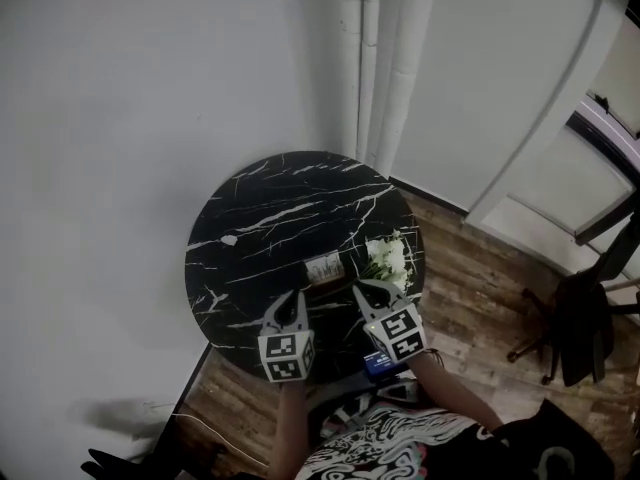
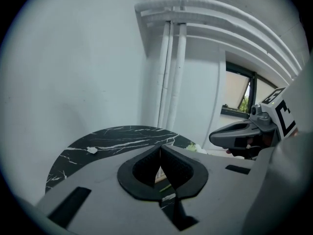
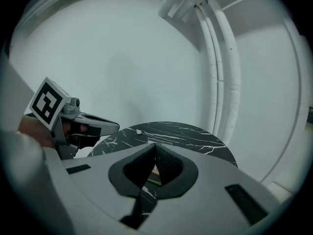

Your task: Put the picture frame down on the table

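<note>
A small picture frame (image 1: 323, 266) with a pale picture sits on the round black marble table (image 1: 260, 208), near its front edge; I cannot tell whether it lies flat or stands. My left gripper (image 1: 297, 296) is just in front and left of it, jaws shut with nothing between them. My right gripper (image 1: 360, 288) is in front and right of it, also shut and empty. In the left gripper view the jaw tips (image 2: 160, 148) meet, and a sliver of the frame (image 2: 157, 173) shows below them. The right gripper (image 3: 155, 146) likewise has its jaws touching.
A bunch of white flowers (image 1: 388, 258) lies on the table right of the frame. A small white scrap (image 1: 229, 239) lies at the table's left. White pipes (image 1: 385, 58) run up the wall behind. A dark chair (image 1: 590, 318) stands on the wood floor at right.
</note>
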The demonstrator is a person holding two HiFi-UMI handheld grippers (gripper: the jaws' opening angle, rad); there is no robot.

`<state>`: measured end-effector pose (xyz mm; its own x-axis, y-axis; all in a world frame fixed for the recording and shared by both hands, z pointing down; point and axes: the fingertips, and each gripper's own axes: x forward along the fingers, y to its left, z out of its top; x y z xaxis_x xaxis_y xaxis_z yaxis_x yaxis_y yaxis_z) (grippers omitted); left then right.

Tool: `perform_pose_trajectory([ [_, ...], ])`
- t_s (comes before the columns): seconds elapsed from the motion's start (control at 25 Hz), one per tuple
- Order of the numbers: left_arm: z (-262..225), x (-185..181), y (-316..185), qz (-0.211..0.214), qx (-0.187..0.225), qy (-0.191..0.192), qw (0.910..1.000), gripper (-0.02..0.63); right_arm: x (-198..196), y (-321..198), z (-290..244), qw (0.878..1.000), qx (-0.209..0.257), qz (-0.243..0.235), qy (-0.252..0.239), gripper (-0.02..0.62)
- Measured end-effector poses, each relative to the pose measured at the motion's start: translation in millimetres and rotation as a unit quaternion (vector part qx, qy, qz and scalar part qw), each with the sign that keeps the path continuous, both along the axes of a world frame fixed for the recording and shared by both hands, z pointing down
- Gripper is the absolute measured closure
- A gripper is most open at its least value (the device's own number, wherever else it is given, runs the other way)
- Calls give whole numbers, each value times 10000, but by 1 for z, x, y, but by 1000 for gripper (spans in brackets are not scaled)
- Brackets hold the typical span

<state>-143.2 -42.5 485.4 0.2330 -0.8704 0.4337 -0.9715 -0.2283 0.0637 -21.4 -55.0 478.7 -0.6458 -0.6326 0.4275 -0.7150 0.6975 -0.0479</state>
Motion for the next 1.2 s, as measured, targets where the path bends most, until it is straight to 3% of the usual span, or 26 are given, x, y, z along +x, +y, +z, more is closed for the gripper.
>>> perform_pose_trajectory([
  [0.56, -23, 45, 78, -43, 274, -151, 9995, 589, 23, 61, -38, 9971, 277, -237, -661, 577],
  [1.2, -72, 64, 104, -246, 743, 89, 9969, 590, 52, 82, -57, 9962, 405, -192, -744, 577],
])
